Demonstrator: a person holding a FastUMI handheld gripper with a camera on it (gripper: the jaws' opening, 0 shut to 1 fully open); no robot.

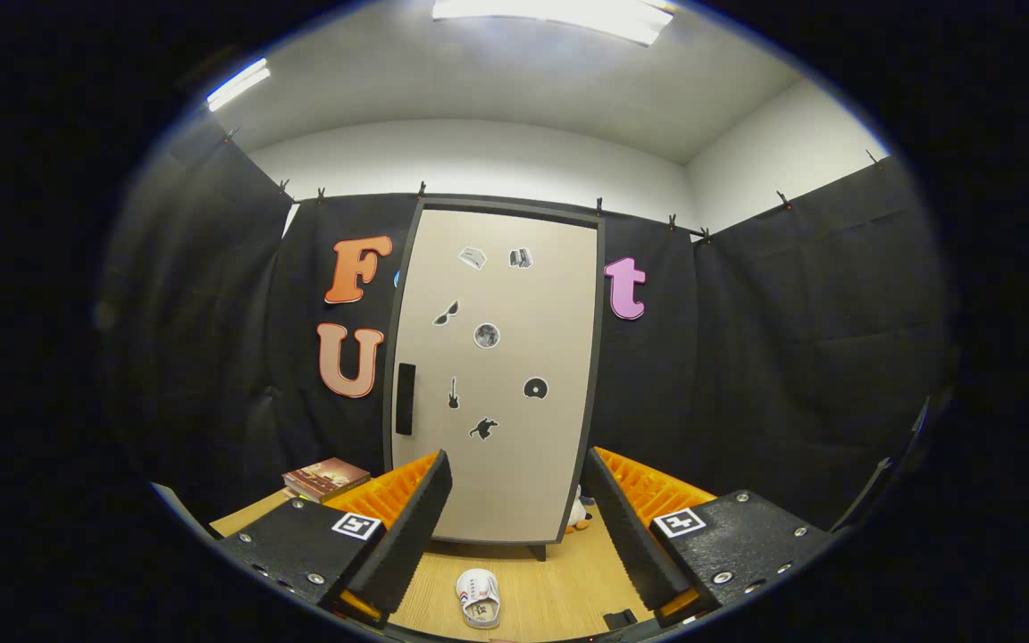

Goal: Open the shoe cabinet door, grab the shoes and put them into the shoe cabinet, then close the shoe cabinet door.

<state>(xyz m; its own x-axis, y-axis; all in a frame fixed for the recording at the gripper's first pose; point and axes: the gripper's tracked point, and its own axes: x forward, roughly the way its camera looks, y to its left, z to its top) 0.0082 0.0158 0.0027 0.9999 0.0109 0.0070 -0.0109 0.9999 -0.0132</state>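
Currently fingers (514,536) spread wide, gripping nothing, facing closed shoe cabinet door (497,375).
Door is beige with small dark stickers and a dark vertical handle (405,398) near its left edge, shut. One white shoe (479,598) lies on the wooden table (559,589) between the fingers, ahead of the cabinet. A stack of books (327,479) sits left of the cabinet; a small plush toy (578,513) peeks at its right base.

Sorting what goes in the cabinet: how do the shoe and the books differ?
The shoe is white and lies between the open fingers of the gripper; the books are brownish, stacked flat beyond the left finger beside the shoe cabinet. Both rest on the wooden surface.
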